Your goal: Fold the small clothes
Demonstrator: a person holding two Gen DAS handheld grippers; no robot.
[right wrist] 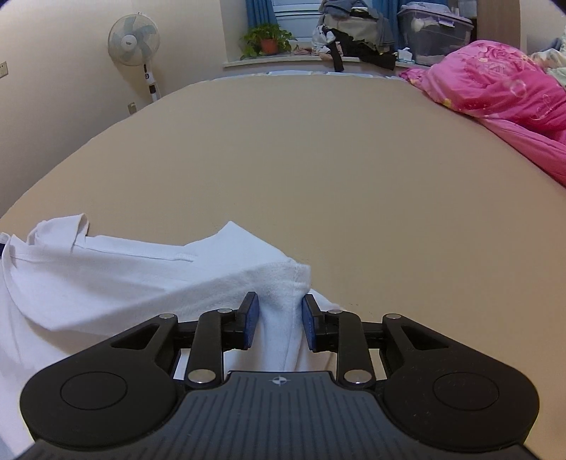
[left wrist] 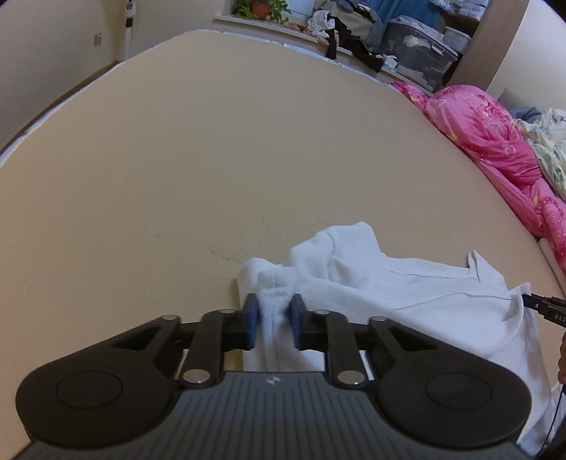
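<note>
1. Setting: a bedroom in a home.
2. Bed (right wrist: 318,159): wide, under a plain tan sheet.
3. Pink quilt (right wrist: 502,85): bunched along the bed's right edge.
4. Window sill (right wrist: 283,61): carries a potted plant (right wrist: 267,39), heaped clothes (right wrist: 353,32) and a clear storage box (right wrist: 437,33).
5. Blue curtain (right wrist: 258,12): hangs above the sill.
6. Standing fan (right wrist: 136,40): by the cream wall, left.

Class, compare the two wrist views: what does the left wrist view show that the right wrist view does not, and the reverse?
Only the left wrist view: the left gripper shut on the white garment, with the other gripper's black tip at the right edge. Only the right wrist view: the standing fan and the right gripper pinching a bunched fold. Both: the beige bed, pink quilt and potted plant.
</note>
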